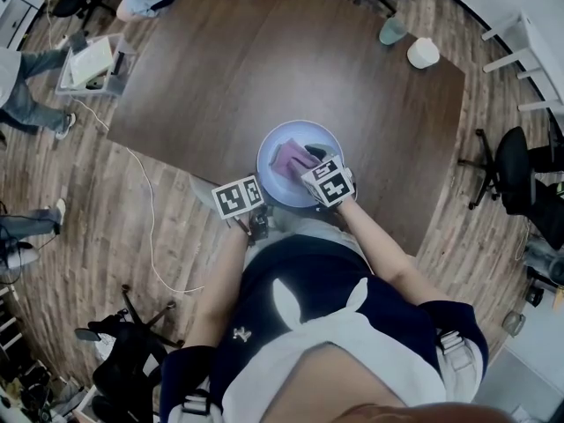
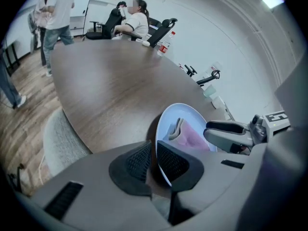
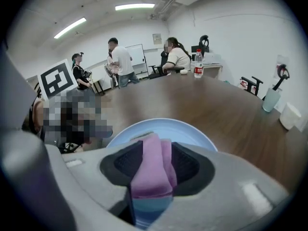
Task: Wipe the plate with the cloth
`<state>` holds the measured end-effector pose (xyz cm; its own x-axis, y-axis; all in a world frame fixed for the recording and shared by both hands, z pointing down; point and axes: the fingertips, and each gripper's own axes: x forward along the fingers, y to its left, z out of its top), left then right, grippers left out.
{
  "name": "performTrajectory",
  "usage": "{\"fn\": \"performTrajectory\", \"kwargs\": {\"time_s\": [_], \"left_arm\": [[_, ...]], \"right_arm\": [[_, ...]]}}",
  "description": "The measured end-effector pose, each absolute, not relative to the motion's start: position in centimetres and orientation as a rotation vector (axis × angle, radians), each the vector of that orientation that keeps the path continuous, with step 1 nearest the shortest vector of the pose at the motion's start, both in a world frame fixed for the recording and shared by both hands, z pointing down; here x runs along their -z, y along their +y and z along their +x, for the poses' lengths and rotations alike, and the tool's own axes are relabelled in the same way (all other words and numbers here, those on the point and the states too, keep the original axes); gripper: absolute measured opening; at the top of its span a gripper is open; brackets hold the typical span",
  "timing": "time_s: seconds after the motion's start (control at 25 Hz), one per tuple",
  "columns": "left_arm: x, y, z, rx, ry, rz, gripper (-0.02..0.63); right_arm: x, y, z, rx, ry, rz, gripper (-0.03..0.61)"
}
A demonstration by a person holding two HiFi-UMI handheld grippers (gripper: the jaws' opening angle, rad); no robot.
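With the plate (image 1: 284, 139) clamped at seven o'clock by the left gripper (image 2: 153, 150) and the cloth (image 3: 153, 170) flanked, unpressed, by the spread jaws of the right gripper (image 3: 157, 148), wiping is judged nearly done.

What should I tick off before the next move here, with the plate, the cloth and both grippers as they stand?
1. Left gripper clamped on the plate: ok, its jaws are closed on the near rim.
2. Cloth on the plate: ok, it lies inside the plate.
3. Right gripper gripping the cloth: not ok, the cloth stands between its jaws, but they are wide apart and no firm pinch shows.
4. Plate fully on the table: cannot tell, it sits at the near edge and the grippers hide that rim.
5. Room around the plate: ok, the white cup stands far off.
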<state>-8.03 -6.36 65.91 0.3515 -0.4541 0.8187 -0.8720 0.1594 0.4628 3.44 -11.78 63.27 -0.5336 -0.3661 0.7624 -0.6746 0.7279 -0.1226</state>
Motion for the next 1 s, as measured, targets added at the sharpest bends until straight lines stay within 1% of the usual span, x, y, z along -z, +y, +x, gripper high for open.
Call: {"fn": "performTrajectory", "kwargs": {"time_s": [0.12,0.24,0.32,0.36,0.44,0.48,0.72,1.0], "left_arm": [[-63.3,-7.5,-8.5,-0.501,-1.374,1.593,0.019],[-59.4,-9.0,-7.7,-0.477,-1.468,1.792,0.018],[-56.2,-9.5,-6.5,-0.428,-1.492,1.947,0.018],[-54.6,-9.7,-5.8,-0.395,-1.488,2.022,0.018],[-51.7,-9.5,-4.7,-0.318,-1.462,2.144,0.016],[-50.5,-9.3,-4.3,-0.283,-1.451,2.186,0.005],[-46.8,-7.9,-2.7,-0.216,-1.422,2.311,0.005],[-47.3,-5.7,-2.3,-0.244,-1.377,2.305,0.005]], "right_arm": [[-61.2,-11.8,3.7,-0.507,-2.247,0.844,0.183],[-58.5,-11.8,3.7,-0.482,-2.310,0.907,0.172],[-56.5,-11.7,3.5,-0.461,-2.357,0.950,0.098],[-55.4,-11.6,3.3,-0.451,-2.382,0.971,0.084],[-53.4,-11.4,2.8,-0.437,-2.433,1.007,0.020],[-52.4,-11.1,2.5,-0.436,-2.460,1.020,0.000],[-48.9,-9.0,1.7,-0.434,-2.585,1.040,-0.002],[-48.5,-6.6,1.7,-0.399,-2.575,1.055,-0.002]]}}
